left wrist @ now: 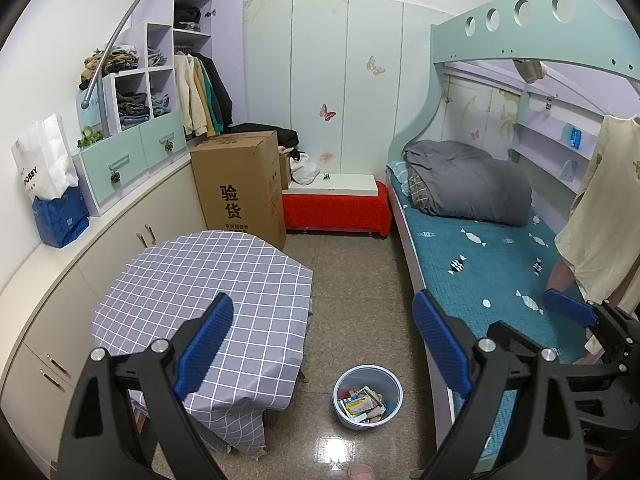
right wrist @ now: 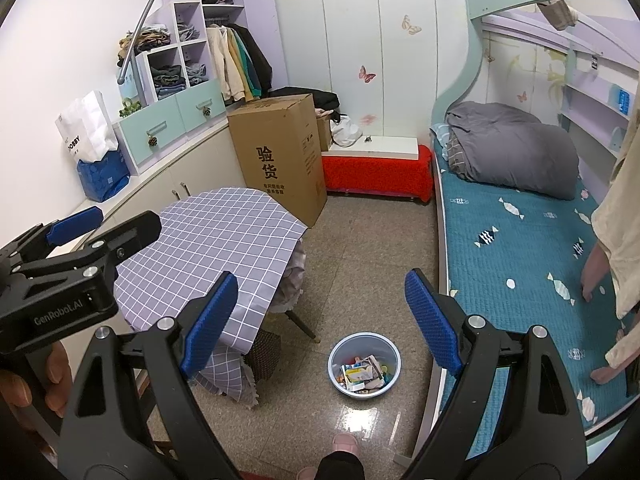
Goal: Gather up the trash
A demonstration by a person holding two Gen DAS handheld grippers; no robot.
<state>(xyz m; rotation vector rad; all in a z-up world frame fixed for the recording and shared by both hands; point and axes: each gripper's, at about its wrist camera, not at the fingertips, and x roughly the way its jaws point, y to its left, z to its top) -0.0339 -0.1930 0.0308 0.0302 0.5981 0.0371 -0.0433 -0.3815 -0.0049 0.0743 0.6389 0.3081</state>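
Trash bin: I see a small pale-blue round bin [left wrist: 368,397] standing on the speckled floor [left wrist: 360,280], at about six o'clock in both wrist views, low and near centre. It holds crumpled paper and small cartons; I cannot read them.
Left gripper: my left gripper [left wrist: 323,350] hangs above the floor with its blue pads wide apart and nothing between them. The bin shows in the gap, below the pads.
Right gripper: my right gripper [right wrist: 317,322] is likewise spread wide and empty, with the bin framed between its fingers at six o'clock.
Each seen from the other: in the left view the right gripper's blue tip sits at three o'clock over the bed; in the right view the left gripper's black body sits at nine o'clock, a hand [right wrist: 24,384] wrapped round its handle.
Table: a table with a lilac checked cloth [left wrist: 200,300] stands at eight o'clock from the bin, near it but apart.
Bed: a bunk bed with a teal candy-print cover [left wrist: 480,272] runs along the bin's three o'clock side; a grey duvet [left wrist: 472,180] is heaped at its far end.
Cardboard box: a tall brown box [left wrist: 240,188] stands at eleven o'clock, beyond the table.
Red bench: a low red-covered bench [left wrist: 340,212] lies at twelve o'clock against the wall.
Feet: a pink slipper [right wrist: 344,444] shows at six o'clock, at the frame's bottom edge.
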